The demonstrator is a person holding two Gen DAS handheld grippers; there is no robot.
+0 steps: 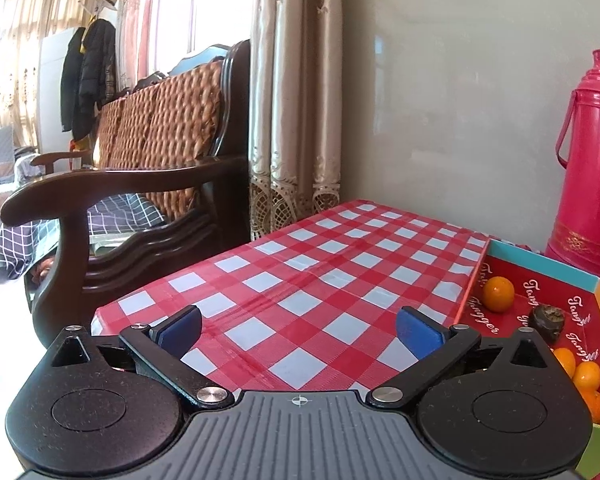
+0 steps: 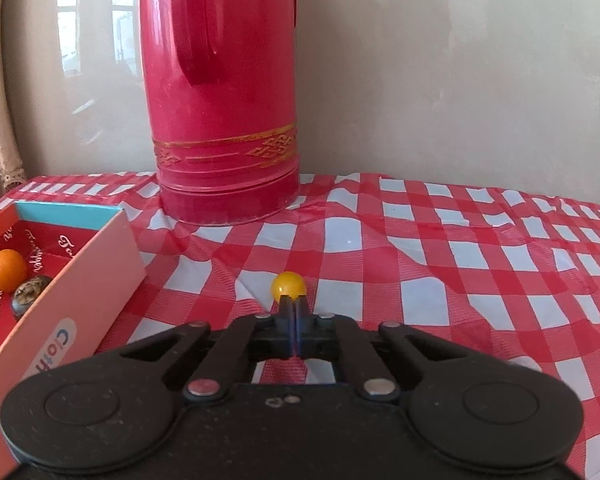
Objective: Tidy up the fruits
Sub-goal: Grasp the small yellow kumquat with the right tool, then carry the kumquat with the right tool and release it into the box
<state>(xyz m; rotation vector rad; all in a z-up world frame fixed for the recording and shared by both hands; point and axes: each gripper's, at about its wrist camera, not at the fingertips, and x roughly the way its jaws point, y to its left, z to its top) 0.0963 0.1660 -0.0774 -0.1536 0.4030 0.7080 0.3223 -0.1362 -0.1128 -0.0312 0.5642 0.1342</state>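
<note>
Right gripper [image 2: 295,303]: jaws fully together, tips just beside a small yellow fruit [image 2: 288,285] on the checked tablecloth [image 2: 440,248]; whether the tips touch it cannot be told, and its near side is hidden behind them. Left gripper [image 1: 299,330]: jaws wide, nothing between. Box [image 2: 84,280] at the cloth's left side in the right wrist view: orange fruit [image 2: 8,270] and a dark, unclear lump [image 2: 30,294] inside; more oranges [image 1: 586,378] partly cut off. Red thermos [image 2: 224,120] at the far edge by the wall, top out of frame. Wooden bench [image 1: 140,184] beyond the table's left edge.
</note>
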